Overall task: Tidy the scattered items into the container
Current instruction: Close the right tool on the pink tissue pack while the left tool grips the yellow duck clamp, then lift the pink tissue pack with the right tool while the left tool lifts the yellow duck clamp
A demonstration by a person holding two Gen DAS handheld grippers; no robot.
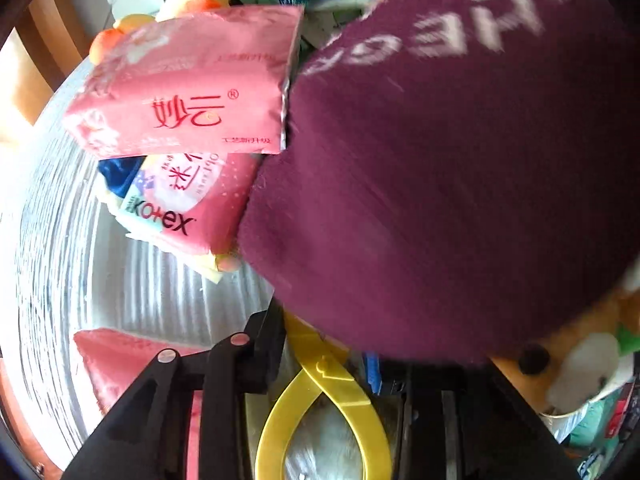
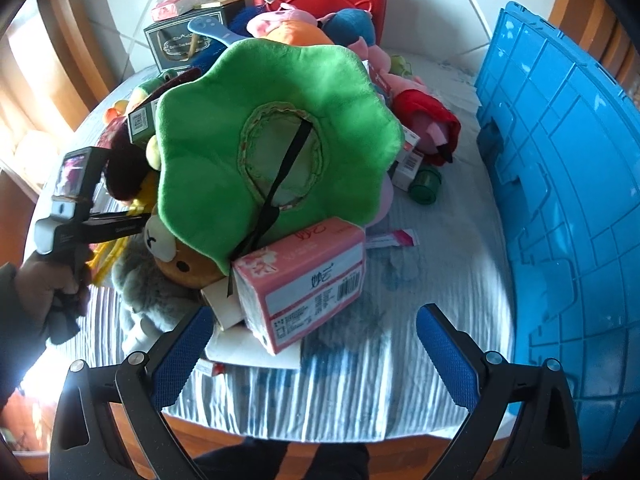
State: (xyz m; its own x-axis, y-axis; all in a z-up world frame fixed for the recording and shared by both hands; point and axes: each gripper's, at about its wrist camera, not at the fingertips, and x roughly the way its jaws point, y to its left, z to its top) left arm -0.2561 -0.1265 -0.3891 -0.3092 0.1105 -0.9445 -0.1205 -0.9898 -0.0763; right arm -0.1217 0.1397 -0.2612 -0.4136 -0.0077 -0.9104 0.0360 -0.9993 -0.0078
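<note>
Bright daylight, blurred close-up (fisheye-warped edges)

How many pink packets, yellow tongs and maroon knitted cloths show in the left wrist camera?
Pink packets: 3
Yellow tongs: 1
Maroon knitted cloth: 1
Total: 5

Heaped toys beside blue crate
</note>
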